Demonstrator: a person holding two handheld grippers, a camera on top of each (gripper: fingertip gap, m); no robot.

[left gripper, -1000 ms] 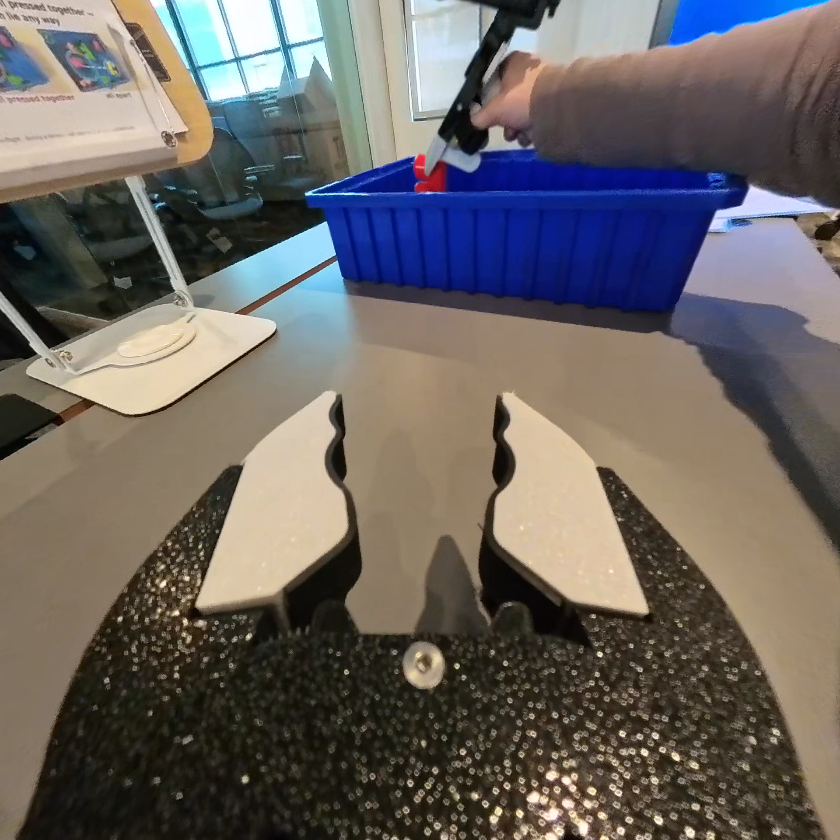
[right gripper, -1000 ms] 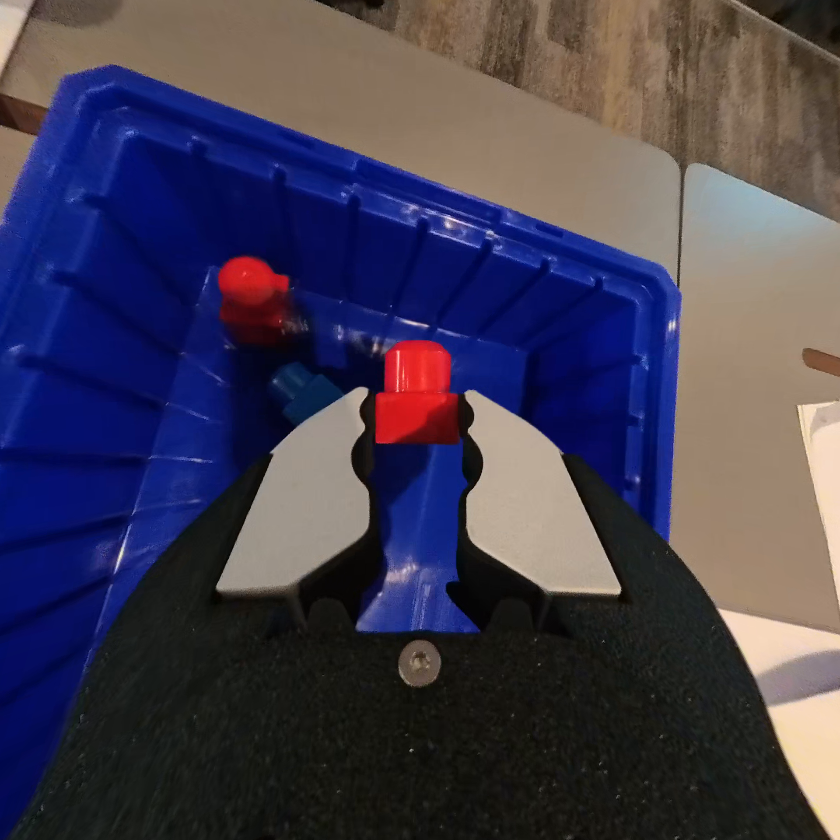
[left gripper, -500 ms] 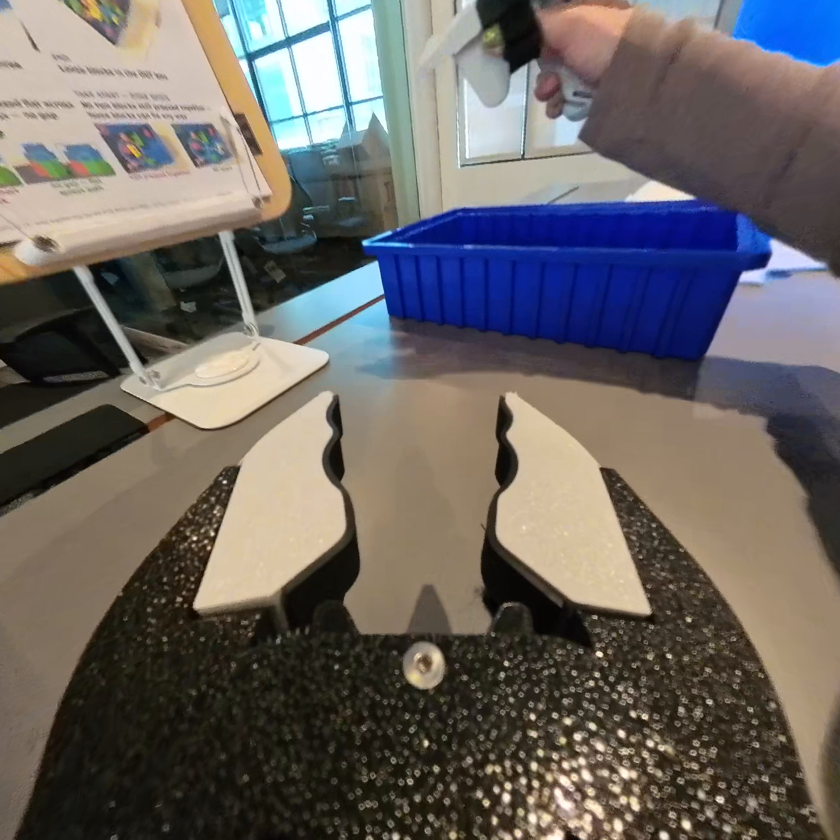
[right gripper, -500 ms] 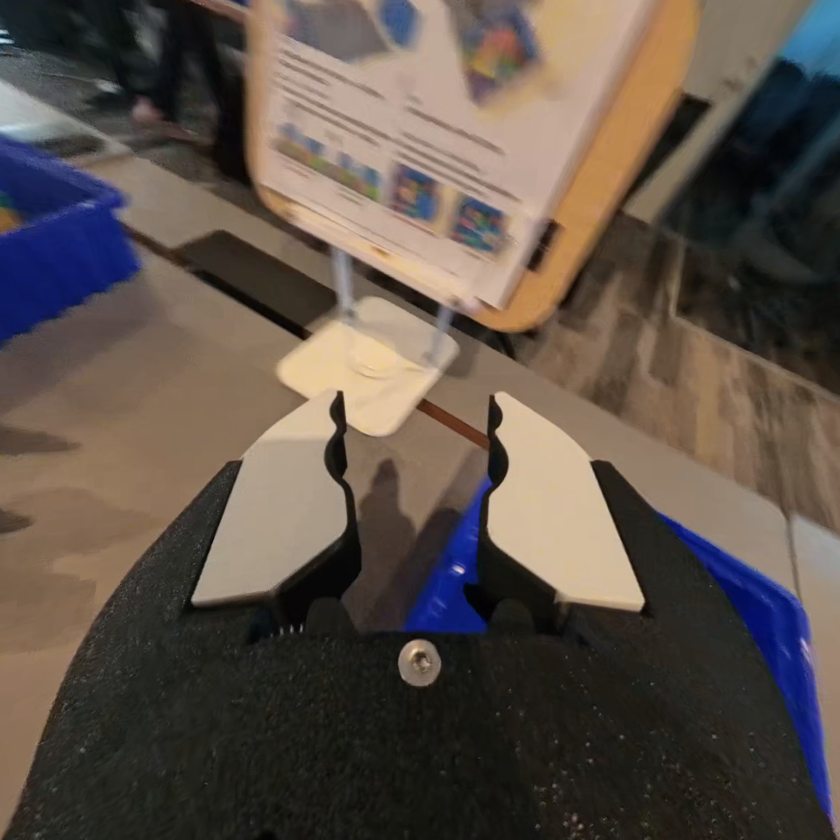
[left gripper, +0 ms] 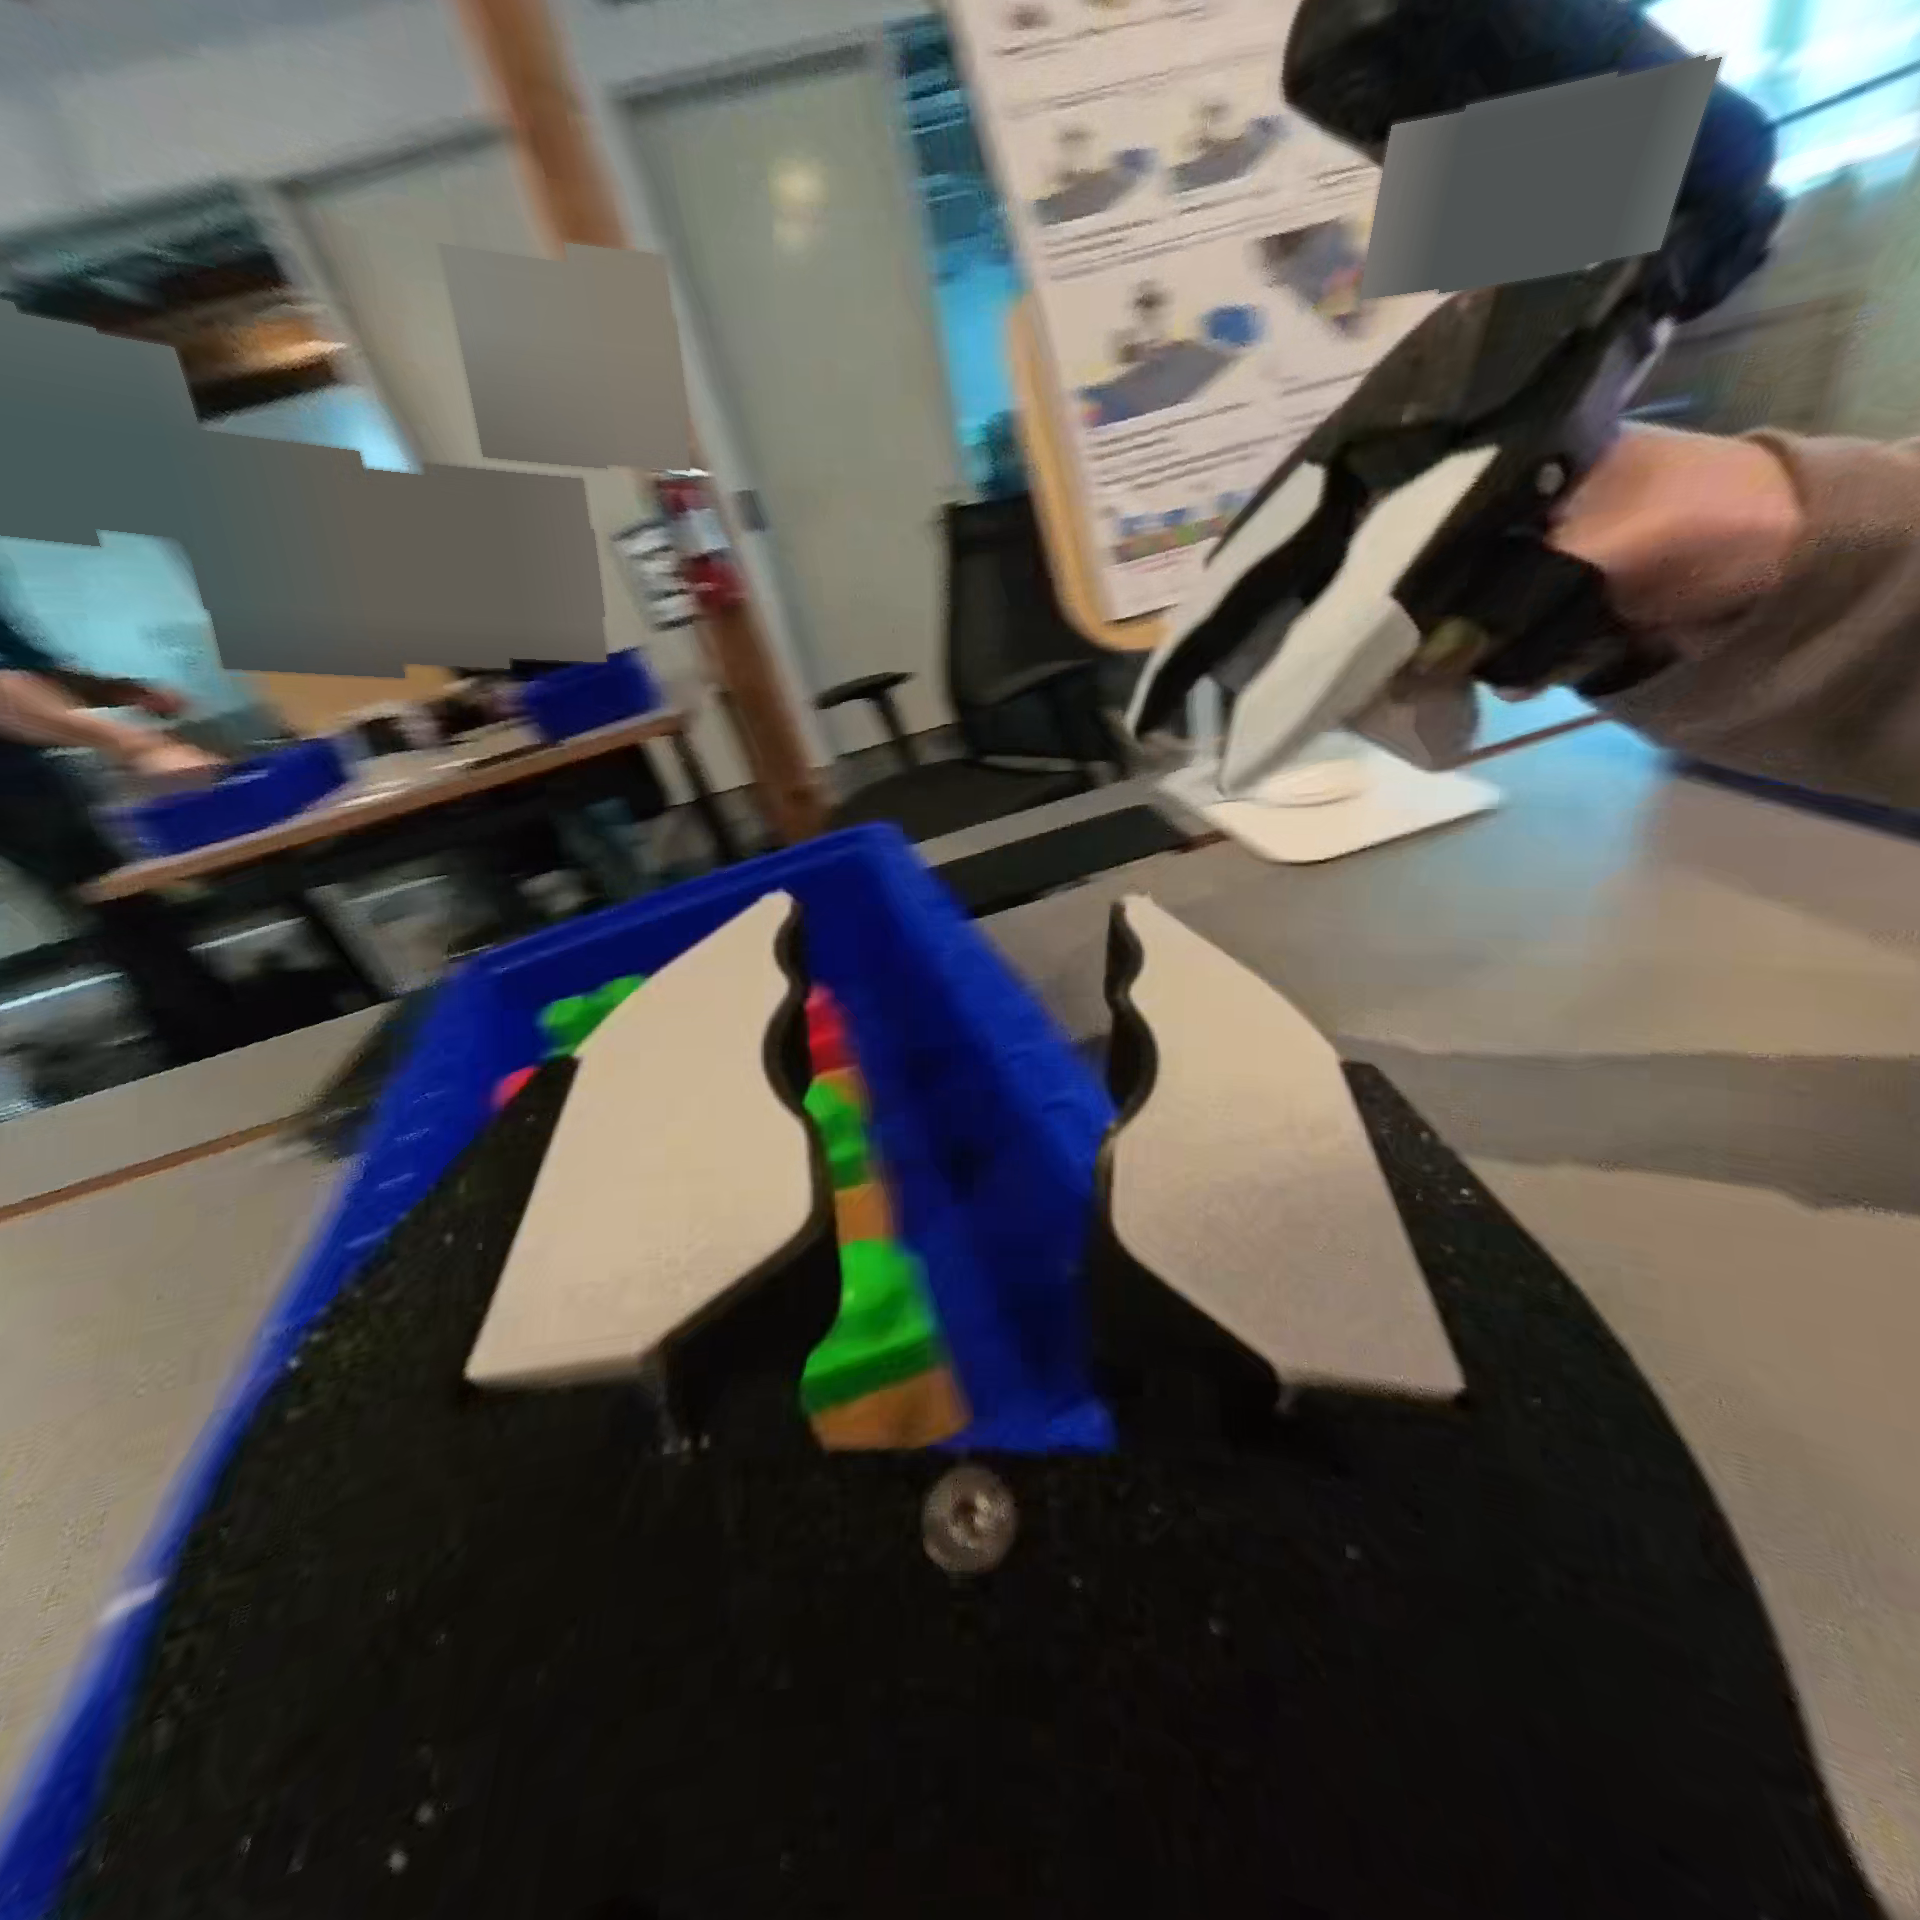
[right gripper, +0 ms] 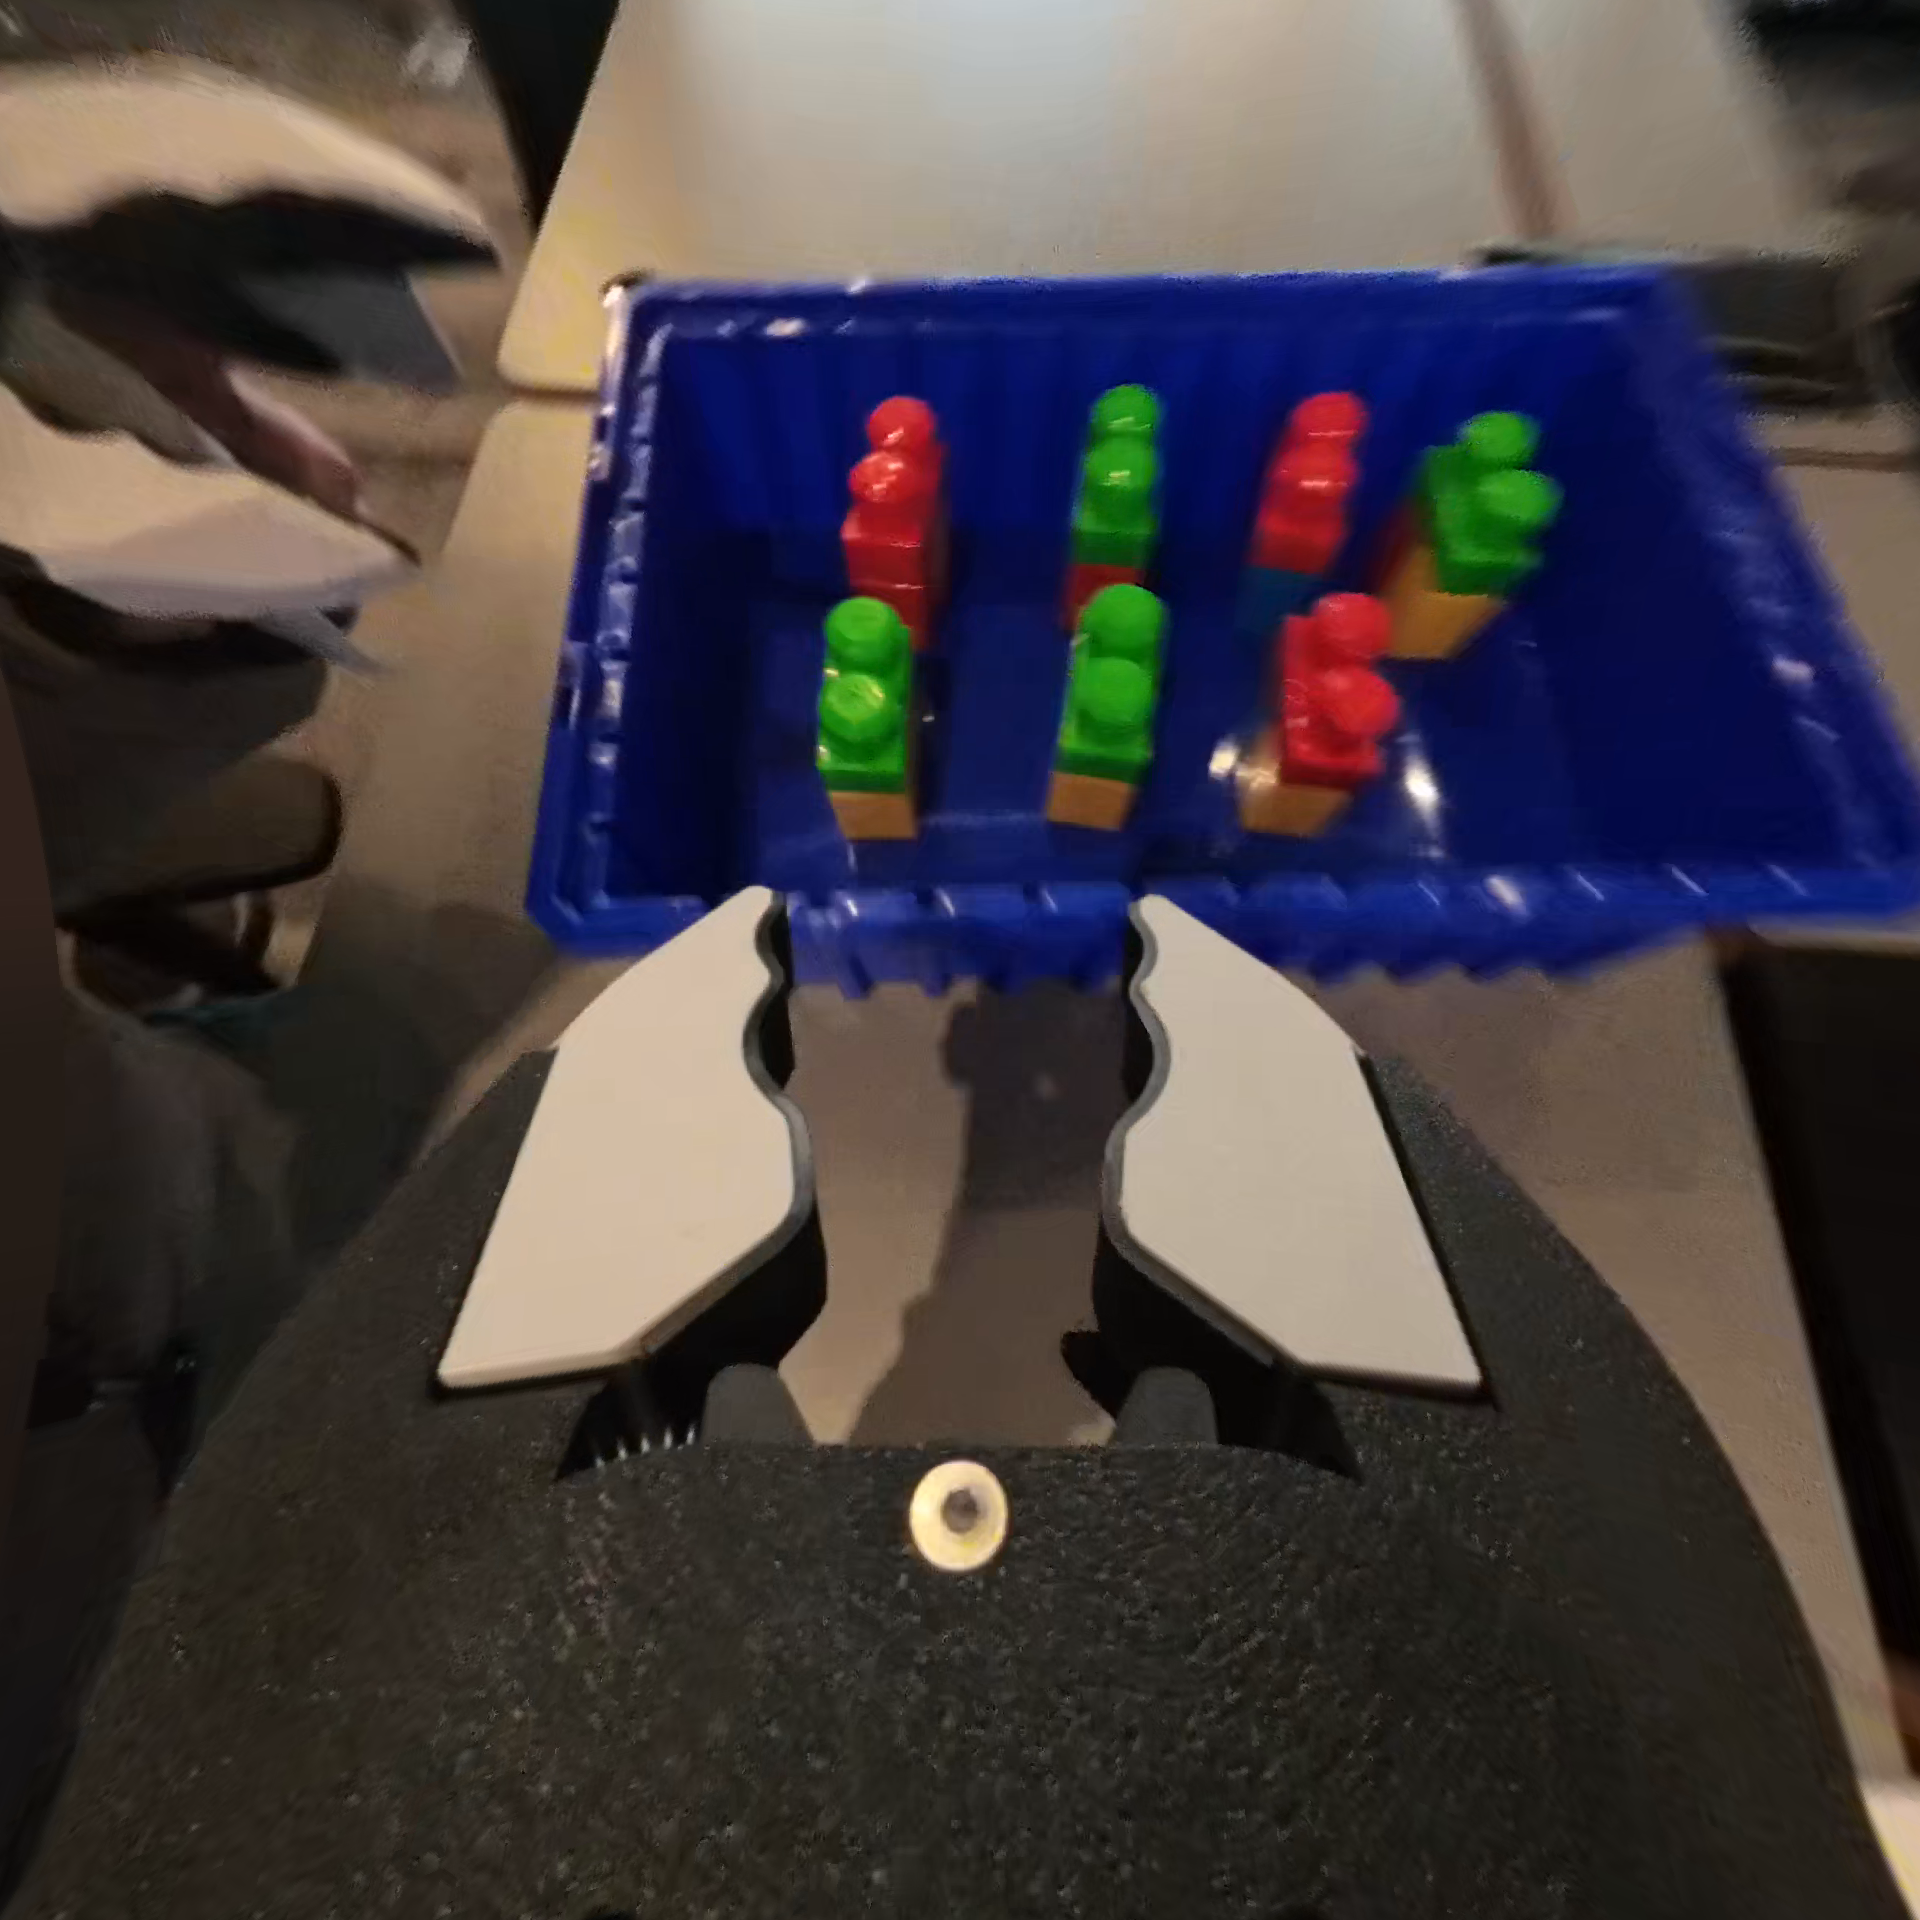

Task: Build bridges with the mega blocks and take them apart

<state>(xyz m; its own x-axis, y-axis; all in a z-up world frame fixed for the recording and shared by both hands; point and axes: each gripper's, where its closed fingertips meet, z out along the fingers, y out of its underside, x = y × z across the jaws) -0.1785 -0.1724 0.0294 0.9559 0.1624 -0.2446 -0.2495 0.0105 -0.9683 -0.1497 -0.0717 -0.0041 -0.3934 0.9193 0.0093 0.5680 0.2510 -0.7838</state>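
Observation:
A blue bin (right gripper: 1455, 906) on the grey table holds several upright stacks of mega blocks: green on orange (right gripper: 864, 717), green on orange (right gripper: 1107, 701), red on orange (right gripper: 1335, 717), and more behind. My right gripper (right gripper: 954, 904) is open and empty, above the table just in front of the bin. In the left wrist view the right gripper (left gripper: 1195, 740) hangs open at upper right, held by a hand. My left gripper (left gripper: 954, 914) is open and empty over the bin's right wall (left gripper: 935, 1101), with a green-on-orange stack (left gripper: 868, 1340) between its fingers. The left gripper (right gripper: 436, 405) shows blurred at left.
An instruction board (left gripper: 1174, 312) on a white stand base (left gripper: 1351, 805) stands on the table beyond the bin. Behind are an office chair (left gripper: 997, 665) and another table with blue bins (left gripper: 260, 779), where a person stands. Grey table surface (left gripper: 1558, 987) lies right of the bin.
The right gripper held a red block over a bin a second ago; it is now open and empty. Both grippers have swung round and now face a bin holding block stacks.

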